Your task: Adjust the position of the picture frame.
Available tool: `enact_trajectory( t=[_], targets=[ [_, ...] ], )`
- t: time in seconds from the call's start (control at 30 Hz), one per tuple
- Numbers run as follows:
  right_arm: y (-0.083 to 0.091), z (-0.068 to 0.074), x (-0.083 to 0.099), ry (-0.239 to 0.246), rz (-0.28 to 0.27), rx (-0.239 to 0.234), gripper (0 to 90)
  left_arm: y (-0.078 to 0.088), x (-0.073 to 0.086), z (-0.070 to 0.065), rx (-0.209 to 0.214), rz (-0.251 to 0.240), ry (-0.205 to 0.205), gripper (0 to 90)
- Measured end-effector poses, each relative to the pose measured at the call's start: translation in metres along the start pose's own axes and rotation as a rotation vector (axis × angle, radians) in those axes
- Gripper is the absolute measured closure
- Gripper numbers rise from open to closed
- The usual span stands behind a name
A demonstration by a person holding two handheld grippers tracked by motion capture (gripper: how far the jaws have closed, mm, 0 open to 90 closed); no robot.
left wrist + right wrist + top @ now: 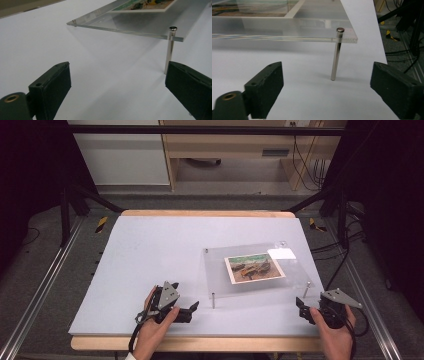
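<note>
A clear acrylic plate [217, 275] stands raised on thin metal pins on the white table. A picture card [254, 267] with a white border lies at the plate's middle. My left gripper [192, 309] rests low on the table, left of the plate's front left pin [213, 300], jaws open and empty. In the left gripper view that gripper [117, 82] faces the plate's edge [140, 26], with a pin [170, 50] just above the right jaw. My right gripper [302, 307] sits open and empty near the front right pin [306, 289]. In the right gripper view the right gripper [329, 85] looks at that pin [336, 55] beneath the plate's corner [287, 27].
The white board [150, 260] has a wooden front edge. Metal rails [35, 290] run along both sides. A small white label [281, 253] sits at the plate's far right corner. Cables [345, 245] lie on the floor to the right; a wooden shelf unit [225, 150] stands behind.
</note>
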State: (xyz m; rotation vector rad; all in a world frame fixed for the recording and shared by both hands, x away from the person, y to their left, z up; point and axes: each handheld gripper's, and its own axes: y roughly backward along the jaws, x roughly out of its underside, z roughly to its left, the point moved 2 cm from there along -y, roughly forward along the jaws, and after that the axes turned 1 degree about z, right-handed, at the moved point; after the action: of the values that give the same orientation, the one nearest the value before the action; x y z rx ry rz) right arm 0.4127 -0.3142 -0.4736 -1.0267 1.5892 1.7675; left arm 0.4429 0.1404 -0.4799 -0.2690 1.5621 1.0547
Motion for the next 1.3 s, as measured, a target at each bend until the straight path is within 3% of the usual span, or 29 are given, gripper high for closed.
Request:
enact_trajectory(
  t=[0.2, 0.3, 0.6, 0.73, 0.8, 1.0, 1.03, 1.1, 1.17, 1.2, 1.23, 1.27, 1.3],
  targets=[
    [-0.001, 0.0, 0.001, 0.029, -0.001, 0.02, 16.9, -0.002, 0.001, 0.0, -0.036, -0.012, -0.045, 5.4],
    [0.0, 0.0, 0.003, 0.058, -0.05, 0.047, 18.4, -0.003, 0.004, -0.002, -0.008, -0.004, -0.022, 5.4],
    [-0.004, -0.003, 0.006, 0.055, -0.07, 0.045, 27.3, -0.003, 0.003, -0.006, 0.021, -0.03, -0.002, 4.7],
    [-0.006, -0.005, 0.006, 0.054, -0.069, 0.031, 32.0, -0.002, 0.002, -0.007, 0.038, -0.046, 0.008, 4.3],
    [-0.008, -0.006, 0.007, 0.05, -0.061, 0.021, 34.7, -0.003, 0.001, -0.01, 0.068, -0.056, 0.019, 4.3],
    [-0.015, -0.009, 0.005, 0.046, -0.048, 0.004, 37.9, -0.004, -0.002, -0.018, 0.095, -0.048, 0.0, 4.6],
    [-0.02, -0.012, 0.002, 0.05, -0.05, -0.002, 43.4, -0.004, -0.003, -0.02, 0.11, -0.044, 0.004, 4.8],
    [-0.023, -0.013, 0.001, 0.051, -0.047, -0.003, 45.2, -0.004, -0.004, -0.022, 0.118, -0.041, 0.005, 5.0],
    [-0.032, -0.017, -0.003, 0.045, -0.04, -0.014, 55.3, -0.003, -0.006, -0.026, 0.13, -0.037, -0.003, 5.1],
    [-0.032, -0.017, -0.003, 0.045, -0.04, -0.014, 55.3, -0.003, -0.006, -0.026, 0.13, -0.037, -0.003, 5.3],
    [-0.036, -0.018, -0.003, 0.045, -0.042, -0.028, 65.2, -0.002, -0.006, -0.027, 0.132, -0.039, -0.008, 5.5],
    [-0.036, -0.018, -0.003, 0.045, -0.042, -0.028, 65.2, -0.002, -0.007, -0.029, 0.135, -0.042, -0.009, 5.5],
    [-0.038, -0.017, -0.005, 0.048, -0.055, -0.048, 71.0, -0.002, -0.007, -0.03, 0.138, -0.042, -0.01, 6.6]
  ],
)
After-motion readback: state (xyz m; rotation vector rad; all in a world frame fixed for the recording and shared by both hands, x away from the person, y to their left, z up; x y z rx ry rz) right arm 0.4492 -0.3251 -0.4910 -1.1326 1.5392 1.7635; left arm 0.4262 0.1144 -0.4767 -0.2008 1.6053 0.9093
